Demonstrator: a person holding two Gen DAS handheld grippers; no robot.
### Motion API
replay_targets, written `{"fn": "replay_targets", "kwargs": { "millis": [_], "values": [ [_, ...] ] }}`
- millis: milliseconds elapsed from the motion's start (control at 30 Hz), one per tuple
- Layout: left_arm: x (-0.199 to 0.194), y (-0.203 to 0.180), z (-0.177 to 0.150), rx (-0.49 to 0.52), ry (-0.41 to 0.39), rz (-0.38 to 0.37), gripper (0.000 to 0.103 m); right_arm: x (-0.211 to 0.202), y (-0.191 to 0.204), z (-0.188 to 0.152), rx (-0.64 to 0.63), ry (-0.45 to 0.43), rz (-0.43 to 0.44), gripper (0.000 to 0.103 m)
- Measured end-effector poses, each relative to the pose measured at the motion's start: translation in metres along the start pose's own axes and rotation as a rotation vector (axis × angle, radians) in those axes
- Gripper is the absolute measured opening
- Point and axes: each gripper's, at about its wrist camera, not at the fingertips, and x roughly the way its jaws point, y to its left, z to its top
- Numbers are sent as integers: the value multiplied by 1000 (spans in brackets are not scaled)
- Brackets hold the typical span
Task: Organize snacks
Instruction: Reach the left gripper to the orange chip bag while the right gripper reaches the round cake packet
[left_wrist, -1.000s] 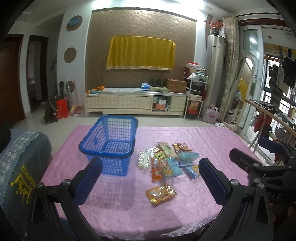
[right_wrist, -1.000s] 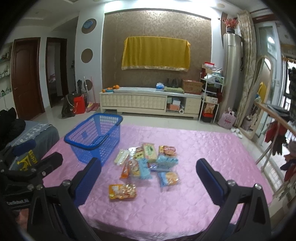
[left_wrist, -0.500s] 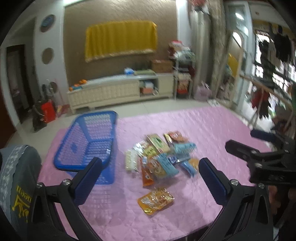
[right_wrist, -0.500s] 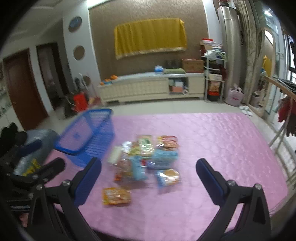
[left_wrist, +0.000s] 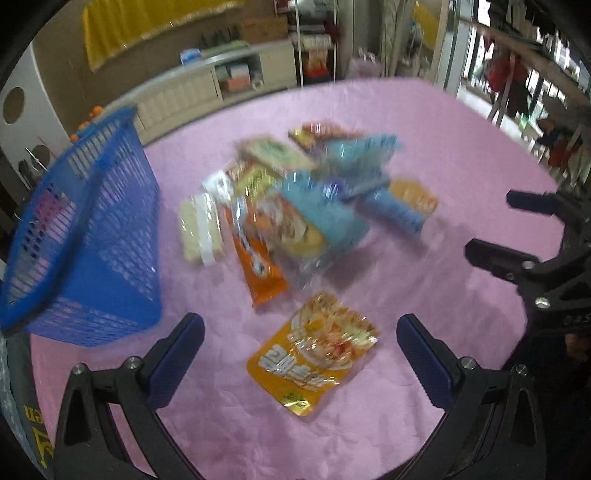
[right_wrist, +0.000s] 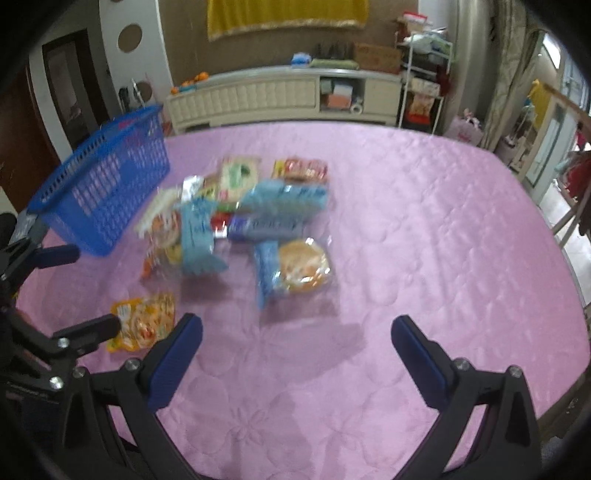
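Left wrist view, bottom of frame: the left claw (left_wrist: 300, 339) stands with its two blue pads wide apart and nothing between them, poised above the pink quilted counter (left_wrist: 461, 155). Just beyond it, at lower centre, lies a yellow snack packet (left_wrist: 314, 360), flat and apart from the rest. At mid-right edge the right claw (left_wrist: 491, 229) enters, also spread and empty.

Right wrist view, bottom of frame: the right claw (right_wrist: 295, 345) is likewise apart, holding nothing, above bare counter. The left claw (right_wrist: 74, 288) shows at the lower left edge, close by the yellow snack packet (right_wrist: 142, 321). Just beyond the right claw lies a clear-wrapped round bun (right_wrist: 301, 266).

Centre of both views: the snack pile (left_wrist: 295, 206), a loose overlapping heap of blue, orange and pale wrappers; motion blur hides their labels. Left of the pile, near it, a blue basket (left_wrist: 85, 236) stands upright; no snack is seen inside it.

Step in hand, as judged: the approach to a first pick, with no snack yet gathered. The yellow packet is the likeliest target for the left claw. The next move calls for lowering the claw until the pads straddle the flat packet's edges, then closing; a thin, slick wrapper lying flat may slip out.
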Motion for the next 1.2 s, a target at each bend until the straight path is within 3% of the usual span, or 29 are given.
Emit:
{"fn": "replay_targets", "kwargs": {
  "millis": [100,300,500,600,700,767,1033,1200],
  "values": [
    [24,2,-6,50,61,-14,103,13,5,-2,-21,23,2,103],
    [46,-1,-14,170,112,-47,103,36,12,-6,-42,65,24,103],
    [61,14,-9,60,165,-111,103,40,13,-9,-34,83,33,103],
    [62,17,-7,51,173,-103,101,41,13,-10,-26,88,32,103],
    [59,19,-7,-11,164,-82,85,40,11,-10,-5,92,39,103],
    [51,20,-9,-17,160,-83,64,36,10,-12,2,91,42,103],
    [34,21,-27,-89,142,-83,42,32,3,-10,17,93,53,103],
    [21,15,-37,-159,121,-59,38,34,-2,7,-4,77,37,103]
  ]
}}
